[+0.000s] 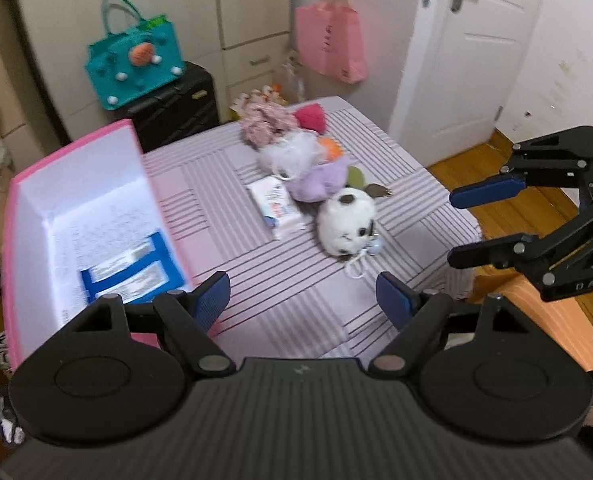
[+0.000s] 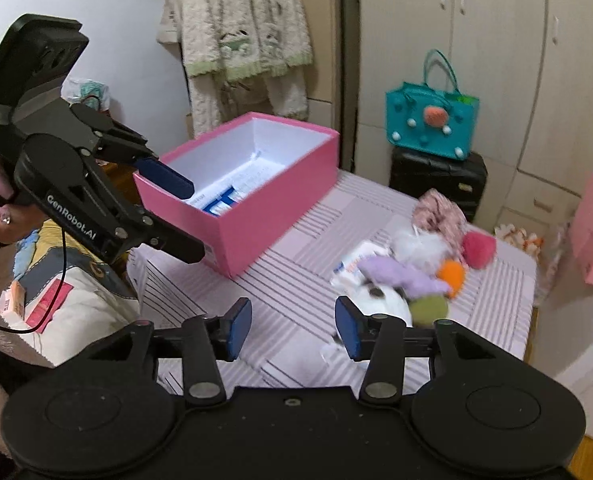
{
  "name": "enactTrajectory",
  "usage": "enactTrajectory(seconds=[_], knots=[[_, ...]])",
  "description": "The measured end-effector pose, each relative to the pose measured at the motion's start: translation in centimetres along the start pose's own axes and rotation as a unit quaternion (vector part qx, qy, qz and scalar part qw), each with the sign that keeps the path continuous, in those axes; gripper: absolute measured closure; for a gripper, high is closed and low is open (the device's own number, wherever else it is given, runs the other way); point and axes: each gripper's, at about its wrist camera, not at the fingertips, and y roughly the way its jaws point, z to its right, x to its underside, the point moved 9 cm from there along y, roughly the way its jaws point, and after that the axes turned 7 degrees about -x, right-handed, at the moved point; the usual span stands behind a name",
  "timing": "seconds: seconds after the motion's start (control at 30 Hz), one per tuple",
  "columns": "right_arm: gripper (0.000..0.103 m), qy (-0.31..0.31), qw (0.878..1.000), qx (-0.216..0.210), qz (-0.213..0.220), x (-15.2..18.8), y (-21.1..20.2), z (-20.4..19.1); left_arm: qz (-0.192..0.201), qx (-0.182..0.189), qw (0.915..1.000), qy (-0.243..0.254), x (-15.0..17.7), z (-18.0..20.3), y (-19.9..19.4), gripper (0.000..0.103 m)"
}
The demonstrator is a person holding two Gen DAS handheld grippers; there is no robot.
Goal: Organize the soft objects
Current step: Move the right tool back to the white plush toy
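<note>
Toys [image 1: 320, 168] lie heaped in the middle of the frame on the striped table [image 1: 296, 300]. The pink box [image 1: 76, 208] sits at the left. Left gripper [image 1: 304, 300] and right gripper [image 1: 480, 224] are both spread wide, holding nothing. Grabbing into the heap could drag a neighbor toy off the edge.

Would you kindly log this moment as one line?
left gripper: open, empty | right gripper: open, empty | open pink cardboard box: no toys inside | plush toy pile: on striped table

Teal tote bag [image 1: 134, 66] sits atop a black suitcase [image 1: 178, 106] far left; pink bag [image 1: 330, 42] hangs beside the white door [image 1: 470, 52].
</note>
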Motion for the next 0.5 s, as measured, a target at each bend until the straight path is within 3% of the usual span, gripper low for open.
enactTrajectory(seconds=[0.2, 0.5], knots=[[0.046, 0.028, 1.0, -0.004, -0.012, 2.5, 1.0, 2.2, -0.012, 0.047, 0.9988, -0.001, -0.6, 1.6, 3.3, 0.023], [0.042, 0.047, 0.999, -0.014, -0.018, 5.2, 4.4, 5.6, -0.005, 0.067, 0.9977, 0.006, -1.3, 3.0, 7.4, 0.023]])
